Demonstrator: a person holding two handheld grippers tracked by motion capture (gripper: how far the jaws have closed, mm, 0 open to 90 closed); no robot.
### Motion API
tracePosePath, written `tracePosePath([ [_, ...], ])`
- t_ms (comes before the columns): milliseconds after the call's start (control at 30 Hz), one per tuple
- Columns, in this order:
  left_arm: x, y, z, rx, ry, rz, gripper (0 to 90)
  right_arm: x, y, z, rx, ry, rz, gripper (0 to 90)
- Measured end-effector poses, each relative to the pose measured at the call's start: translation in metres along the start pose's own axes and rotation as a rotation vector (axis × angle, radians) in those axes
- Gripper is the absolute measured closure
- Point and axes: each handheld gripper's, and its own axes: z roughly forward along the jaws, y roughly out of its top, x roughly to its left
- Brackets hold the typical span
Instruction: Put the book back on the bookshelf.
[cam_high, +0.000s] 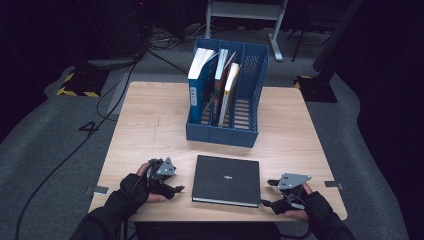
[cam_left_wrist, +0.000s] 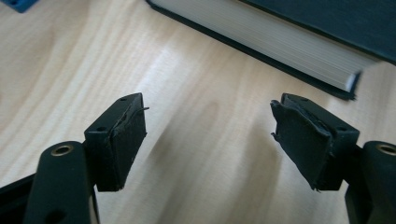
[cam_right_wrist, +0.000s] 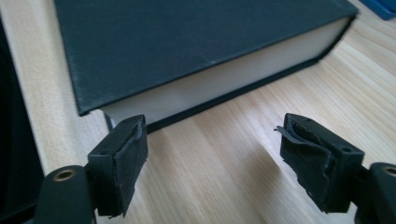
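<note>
Black hardcover book (cam_high: 226, 180) lies flat, closed, lower centre of the high view, on the light wood-grain table (cam_high: 150, 130), just in front of the blue plastic three-slot file rack (cam_high: 250, 75) holding upright books.

Left gripper (cam_high: 176, 189) sits lower left of the high view, just beside the book's left edge, not touching it. Gloved left hand (cam_high: 137, 187) wraps its body from behind, forearm coming in from the bottom edge, jaws pointing right toward the book. In the left gripper view the jaws stand wide apart, bare table between the pads (cam_left_wrist: 126, 140), the book's page edge (cam_left_wrist: 261, 37) across the upper right, apart from both pads.

Right gripper (cam_high: 266, 192) sits lower right of the high view, at the book's near right corner, gloved right hand (cam_high: 300, 200) behind it, jaws pointing left. In the right gripper view the jaws are spread wide; the left pad (cam_right_wrist: 128, 158) sits right at the book's corner, contact unclear; the right pad is over bare wood. Nothing gripped.
</note>
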Motion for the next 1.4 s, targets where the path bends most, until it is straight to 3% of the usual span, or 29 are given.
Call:
tracePosePath([
  [400, -0.009, -0.002, 0.006, 0.019, -0.048, 0.023, 23.4, 0.0, 0.002, 0.003, -0.015, 0.041, -0.019, 23.7],
  [633, -0.007, -0.004, 0.009, 0.003, -0.055, 0.017, 18.1, 0.0, 0.002, 0.002, -0.023, 0.042, -0.027, 23.5],
  [1000, -0.002, -0.008, 0.012, -0.049, -0.077, 0.041, 14.7, -0.002, 0.004, 0.0, -0.054, 0.054, -0.015, 23.4],
  [1067, -0.003, -0.007, 0.012, -0.041, -0.072, 0.037, 14.8, -0.002, 0.005, -0.001, -0.056, 0.049, -0.016, 23.4],
  [1133, -0.005, -0.003, 0.01, 0.01, -0.066, 0.041, 15.3, -0.002, 0.006, -0.001, -0.065, 0.046, -0.013, 23.4],
  [1233, -0.007, -0.001, 0.009, 0.027, -0.063, 0.045, 17.8, -0.002, 0.007, -0.003, -0.076, 0.043, -0.011, 23.4],
  [1267, -0.01, 0.001, 0.007, 0.023, -0.063, 0.054, 18.0, -0.002, 0.008, -0.003, -0.081, 0.041, -0.007, 23.4],
  [1300, -0.012, 0.004, 0.003, -0.011, -0.092, 0.053, 17.9, -0.002, 0.008, -0.004, -0.085, 0.042, -0.006, 23.4],
  [1400, -0.016, 0.008, -0.001, -0.047, -0.099, 0.053, 17.3, -0.003, 0.009, -0.005, -0.098, 0.041, 0.001, 23.4],
])
